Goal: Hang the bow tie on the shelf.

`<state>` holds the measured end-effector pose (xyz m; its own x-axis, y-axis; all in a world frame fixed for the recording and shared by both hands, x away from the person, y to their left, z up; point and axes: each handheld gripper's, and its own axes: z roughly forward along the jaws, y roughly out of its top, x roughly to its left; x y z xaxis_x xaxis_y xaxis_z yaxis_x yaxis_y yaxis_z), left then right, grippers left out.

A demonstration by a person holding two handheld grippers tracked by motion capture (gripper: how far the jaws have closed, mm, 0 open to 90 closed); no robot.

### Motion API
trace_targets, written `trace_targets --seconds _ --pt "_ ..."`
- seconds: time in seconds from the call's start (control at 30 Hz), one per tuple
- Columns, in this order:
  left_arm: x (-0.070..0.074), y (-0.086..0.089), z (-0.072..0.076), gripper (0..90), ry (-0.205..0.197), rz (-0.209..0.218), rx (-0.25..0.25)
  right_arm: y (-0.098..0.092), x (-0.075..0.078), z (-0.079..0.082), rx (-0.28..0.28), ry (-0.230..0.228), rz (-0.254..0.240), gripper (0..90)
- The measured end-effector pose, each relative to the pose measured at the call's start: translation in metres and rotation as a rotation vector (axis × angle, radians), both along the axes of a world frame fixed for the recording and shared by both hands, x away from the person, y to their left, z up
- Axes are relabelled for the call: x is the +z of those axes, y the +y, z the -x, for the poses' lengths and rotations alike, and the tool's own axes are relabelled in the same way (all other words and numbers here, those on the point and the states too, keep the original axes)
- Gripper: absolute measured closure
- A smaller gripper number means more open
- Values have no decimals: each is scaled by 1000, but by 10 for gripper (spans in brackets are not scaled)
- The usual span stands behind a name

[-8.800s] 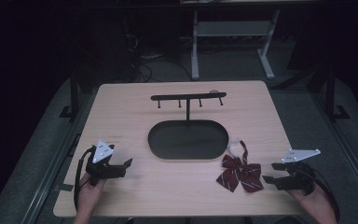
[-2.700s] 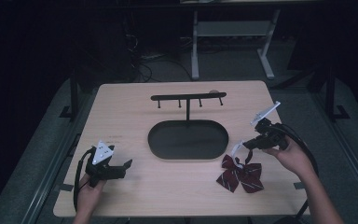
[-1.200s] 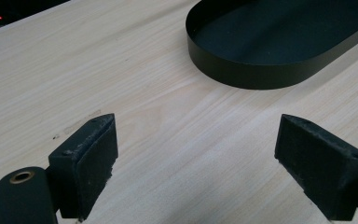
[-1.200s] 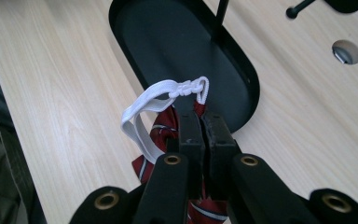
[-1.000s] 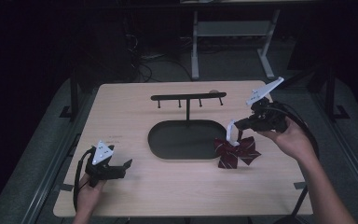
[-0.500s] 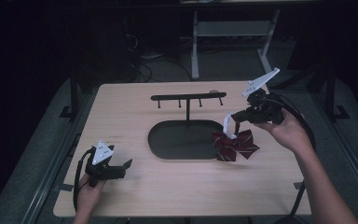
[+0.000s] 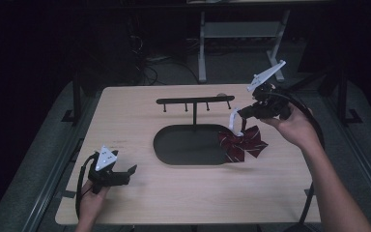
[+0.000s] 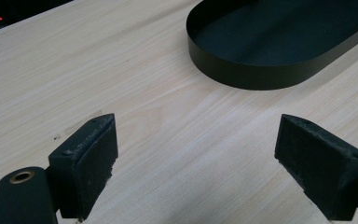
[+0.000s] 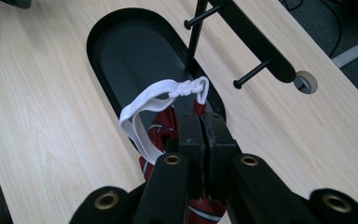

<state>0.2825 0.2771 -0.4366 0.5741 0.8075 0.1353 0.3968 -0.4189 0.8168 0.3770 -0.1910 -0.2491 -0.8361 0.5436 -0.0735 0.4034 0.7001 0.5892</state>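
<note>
A dark red striped bow tie (image 7: 241,143) with a white elastic loop (image 7: 233,121) hangs in the air over the right end of the black oval tray (image 7: 174,145). My right gripper (image 7: 244,114) is shut on the bow's strap. In the right gripper view the white loop (image 9: 144,109) sticks out left of the closed jaws and the red fabric (image 9: 161,133) hangs below. The black hook stand (image 7: 195,101) rises from the tray, its pegs (image 9: 254,72) just ahead. My left gripper (image 7: 125,173) rests open on the table at the near left, nothing between its pads (image 8: 91,147).
The wooden table (image 7: 125,116) has a cable hole (image 9: 305,83) at its far edge behind the stand. A white metal frame (image 7: 241,34) stands on the dark floor beyond. The tray's rim (image 8: 242,77) lies ahead of the left gripper.
My right gripper moved from the near right edge to the bow tie, shut on its strap and lifted it up and back toward the hook stand. The left gripper stayed still.
</note>
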Motion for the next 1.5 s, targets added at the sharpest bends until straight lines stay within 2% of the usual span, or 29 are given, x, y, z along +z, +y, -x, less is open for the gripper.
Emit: trace_targets --seconds 0.63,1.03,1.5 --pt "1 0 0 131 0 -1 -1 9 9 -23 -36 -2 12 877" --pt "1 0 0 131 -4 1 -3 18 -2 -46 -89 25 38 877" --pt "0 0 -1 131 6 -1 -4 21 -20 -66 -117 70 66 872"
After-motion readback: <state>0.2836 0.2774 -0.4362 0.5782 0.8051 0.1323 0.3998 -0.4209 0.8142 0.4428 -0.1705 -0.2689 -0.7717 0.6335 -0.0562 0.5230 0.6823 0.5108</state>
